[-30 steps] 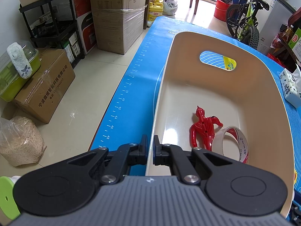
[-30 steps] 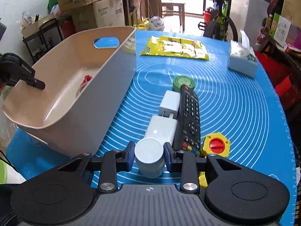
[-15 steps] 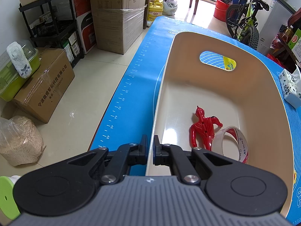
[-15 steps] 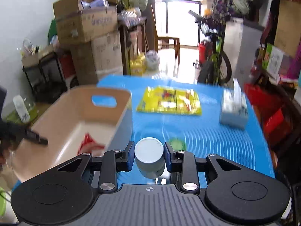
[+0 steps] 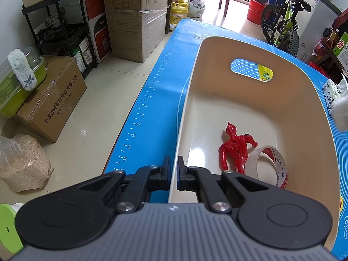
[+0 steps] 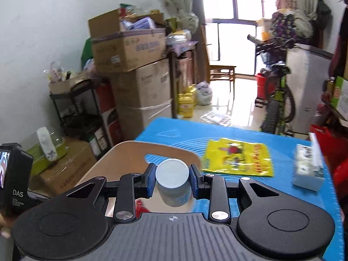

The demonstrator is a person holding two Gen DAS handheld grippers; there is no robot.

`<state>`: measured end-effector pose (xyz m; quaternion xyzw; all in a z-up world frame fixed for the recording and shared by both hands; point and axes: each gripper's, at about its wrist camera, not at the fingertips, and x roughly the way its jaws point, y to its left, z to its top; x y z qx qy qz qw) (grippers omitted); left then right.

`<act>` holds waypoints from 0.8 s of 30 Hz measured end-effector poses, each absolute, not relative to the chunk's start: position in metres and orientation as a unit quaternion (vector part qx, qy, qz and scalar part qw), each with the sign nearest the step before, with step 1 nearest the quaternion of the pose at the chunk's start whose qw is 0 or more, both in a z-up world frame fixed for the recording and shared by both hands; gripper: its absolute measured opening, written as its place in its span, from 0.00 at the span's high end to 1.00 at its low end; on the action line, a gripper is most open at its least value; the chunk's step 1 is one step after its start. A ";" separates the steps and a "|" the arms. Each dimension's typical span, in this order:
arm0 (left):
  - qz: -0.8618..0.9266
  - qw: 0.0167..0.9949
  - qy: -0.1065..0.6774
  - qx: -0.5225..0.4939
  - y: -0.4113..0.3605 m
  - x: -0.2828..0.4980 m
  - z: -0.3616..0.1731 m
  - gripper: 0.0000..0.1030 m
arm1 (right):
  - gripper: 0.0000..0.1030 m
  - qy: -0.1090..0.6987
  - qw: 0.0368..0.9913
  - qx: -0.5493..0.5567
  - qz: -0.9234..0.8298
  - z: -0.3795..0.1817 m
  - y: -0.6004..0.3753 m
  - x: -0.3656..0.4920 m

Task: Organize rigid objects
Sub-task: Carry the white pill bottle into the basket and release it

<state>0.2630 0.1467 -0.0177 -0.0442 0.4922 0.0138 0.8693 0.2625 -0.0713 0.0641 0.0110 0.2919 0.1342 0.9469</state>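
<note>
My left gripper (image 5: 173, 169) is clamped on the near rim of the beige bin (image 5: 282, 113), one finger outside the wall and one inside; I judge this steadies the bin for loading. My right gripper (image 6: 172, 179) pinches a small white-lidded jar (image 6: 173, 182) by its sides, upright and lifted clear, over the bin's near end as best I can tell; drop-in looks next.

Left view only: the bin floor, with a red toy figure (image 5: 236, 146) touching a tape roll (image 5: 268, 165) at its 3 o'clock.

Right view only: the jar itself, a yellow packet (image 6: 237, 157) at 1 o'clock on the blue mat (image 6: 178, 130), a tissue pack (image 6: 307, 169) at 3 o'clock.
</note>
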 end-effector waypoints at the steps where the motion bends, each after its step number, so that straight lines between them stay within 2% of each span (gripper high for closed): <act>1: 0.014 0.869 0.492 -0.044 0.147 0.263 -0.018 0.94 | 0.61 0.296 0.945 0.010 0.138 0.062 -0.065 0.264; 21: 0.013 0.870 0.492 -0.042 0.146 0.263 -0.019 0.94 | 0.60 0.434 0.885 -0.058 0.161 -0.026 -0.006 0.284; 24: 0.013 0.869 0.492 -0.041 0.146 0.262 -0.020 0.94 | 0.59 0.432 0.884 -0.073 0.163 -0.029 -0.002 0.282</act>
